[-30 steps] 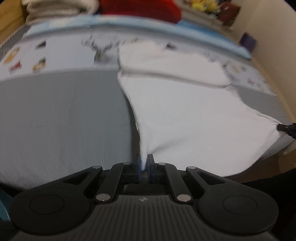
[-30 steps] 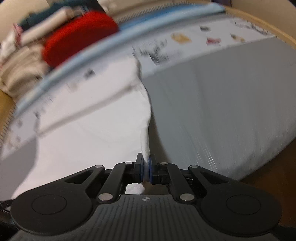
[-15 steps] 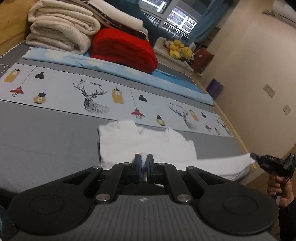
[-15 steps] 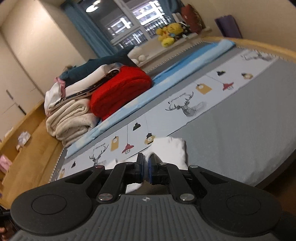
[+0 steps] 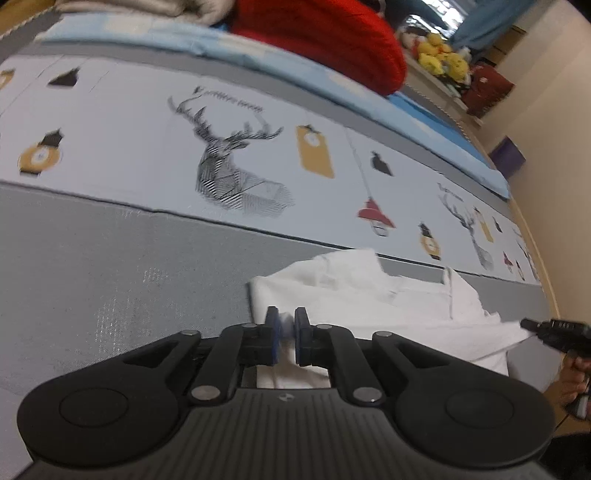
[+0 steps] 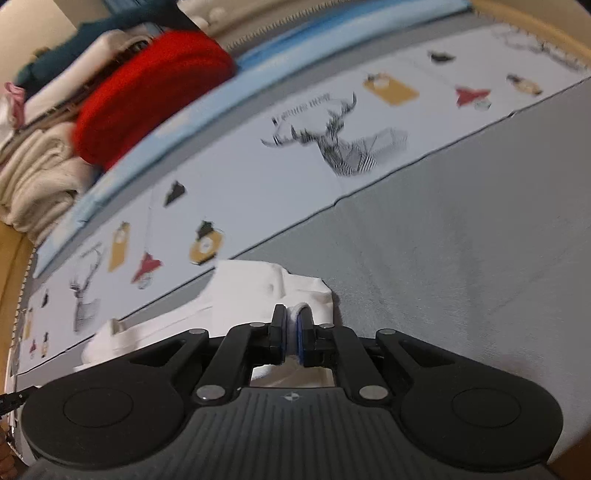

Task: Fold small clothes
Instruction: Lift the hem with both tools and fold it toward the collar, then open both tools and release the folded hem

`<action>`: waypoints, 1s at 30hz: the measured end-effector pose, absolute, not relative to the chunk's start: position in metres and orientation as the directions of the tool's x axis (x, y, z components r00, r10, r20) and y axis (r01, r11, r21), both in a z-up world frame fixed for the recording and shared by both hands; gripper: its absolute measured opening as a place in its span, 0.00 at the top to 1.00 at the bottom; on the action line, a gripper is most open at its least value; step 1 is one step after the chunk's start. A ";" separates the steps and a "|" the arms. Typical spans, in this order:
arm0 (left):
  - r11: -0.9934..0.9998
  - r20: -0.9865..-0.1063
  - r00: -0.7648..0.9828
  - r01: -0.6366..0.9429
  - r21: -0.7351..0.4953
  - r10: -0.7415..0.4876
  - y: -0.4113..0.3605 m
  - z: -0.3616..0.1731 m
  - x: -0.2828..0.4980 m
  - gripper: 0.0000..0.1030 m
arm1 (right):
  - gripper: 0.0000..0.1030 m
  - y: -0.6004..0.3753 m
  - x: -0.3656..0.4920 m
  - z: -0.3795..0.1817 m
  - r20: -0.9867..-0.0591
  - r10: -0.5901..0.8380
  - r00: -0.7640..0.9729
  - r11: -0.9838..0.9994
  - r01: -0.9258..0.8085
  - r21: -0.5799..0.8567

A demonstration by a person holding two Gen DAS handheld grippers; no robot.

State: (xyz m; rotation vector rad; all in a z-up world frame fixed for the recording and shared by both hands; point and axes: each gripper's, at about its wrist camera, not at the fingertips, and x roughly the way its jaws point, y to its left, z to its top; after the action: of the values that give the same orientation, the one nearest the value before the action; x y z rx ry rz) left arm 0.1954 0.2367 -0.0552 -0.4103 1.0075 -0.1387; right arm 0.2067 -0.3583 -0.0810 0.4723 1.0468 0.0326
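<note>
Both tools (image 5: 284,326) pinching white garment (image 5: 369,295)

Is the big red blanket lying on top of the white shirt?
No, the folded red blanket sits far back on the bed, while the white cloth shirt lies apart on the grey sheet.

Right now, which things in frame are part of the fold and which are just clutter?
Part of the job:
- white garment, lying on the grey bed sheet
- left gripper, pinching a fold of the white cloth
- right gripper, also pinching the cloth

Lying about:
- red blanket
- stack of folded cream blankets
- yellow plush toys
- purple box
</note>
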 end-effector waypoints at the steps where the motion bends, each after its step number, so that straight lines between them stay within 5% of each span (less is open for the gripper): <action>1: 0.916 -0.789 0.543 -0.084 -0.393 -0.289 0.239 -0.055 0.196 0.91 | 0.91 -0.358 0.208 -0.089 -0.824 0.244 0.511 0.897 0.205 0.393; 2: 0.912 -0.775 0.562 -0.084 -0.402 -0.290 0.243 -0.051 0.195 0.86 | 0.88 -0.360 0.207 -0.094 -0.820 0.231 0.523 0.891 0.224 0.394; 4: 0.907 -0.763 0.566 -0.060 -0.416 -0.312 0.244 -0.047 0.191 0.60 | 0.88 -0.368 0.206 -0.096 -0.819 0.211 0.533 0.883 0.256 0.394; 6: 0.931 -0.792 0.529 -0.008 -0.365 -0.306 0.236 -0.051 0.187 0.51 | 0.84 -0.378 0.203 -0.090 -0.800 0.185 0.571 0.878 0.271 0.396; 9: 0.966 -0.834 0.495 0.055 -0.252 -0.245 0.223 -0.061 0.179 0.51 | 0.80 -0.381 0.202 -0.089 -0.814 0.178 0.552 0.915 0.212 0.344; 16: 0.969 -0.845 0.477 0.075 -0.234 -0.241 0.205 -0.076 0.184 0.51 | 0.71 -0.355 0.191 -0.108 -0.870 0.260 0.418 0.959 -0.006 0.284; 30: 0.987 -0.867 0.484 -0.036 -0.154 -0.118 0.187 -0.092 0.233 0.51 | 0.71 -0.331 0.228 -0.128 -0.877 0.182 0.446 0.980 -0.005 0.201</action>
State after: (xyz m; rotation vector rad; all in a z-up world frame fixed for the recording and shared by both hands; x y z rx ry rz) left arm 0.2331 0.1873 -0.0920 -0.1593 1.0658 -0.0496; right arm 0.2280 -0.3312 -0.1283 0.1779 1.1044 0.1166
